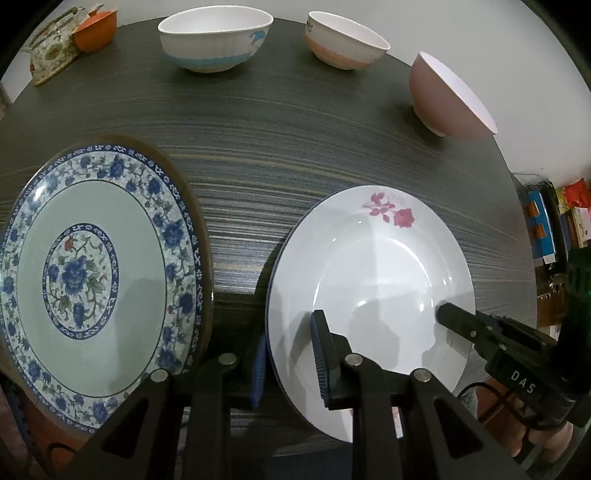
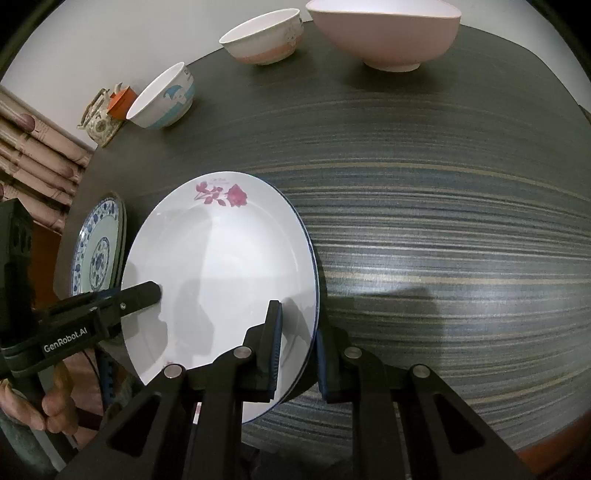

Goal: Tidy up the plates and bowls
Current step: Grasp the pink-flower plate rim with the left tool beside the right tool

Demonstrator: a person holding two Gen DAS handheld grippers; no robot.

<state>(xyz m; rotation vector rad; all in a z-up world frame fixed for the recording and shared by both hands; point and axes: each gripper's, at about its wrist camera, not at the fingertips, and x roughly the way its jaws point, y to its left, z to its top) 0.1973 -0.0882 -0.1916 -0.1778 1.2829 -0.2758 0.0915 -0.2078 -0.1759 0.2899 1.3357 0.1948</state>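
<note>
A white plate with a red rose print (image 1: 373, 266) (image 2: 221, 266) lies between both grippers over the dark striped table (image 1: 295, 147). A thin blue edge shows along the plate's rim. My left gripper (image 1: 290, 332) is shut on the plate's left rim, one blue pad above it and one below. My right gripper (image 2: 297, 321) is shut on the opposite rim in the same way. Each gripper shows in the other's view, the right gripper (image 1: 458, 319) and the left gripper (image 2: 146, 291) both lying over the plate. A blue floral plate (image 1: 85, 273) (image 2: 96, 254) rests to the left.
Along the far side of the table stand a white bowl with a blue band (image 1: 216, 40) (image 2: 164, 98), a white bowl with a peach band (image 1: 345, 40) (image 2: 264, 40) and a pink bowl (image 1: 448, 96) (image 2: 388, 33). A floral teapot (image 1: 51, 55) and an orange cup (image 1: 96, 29) sit at the far left.
</note>
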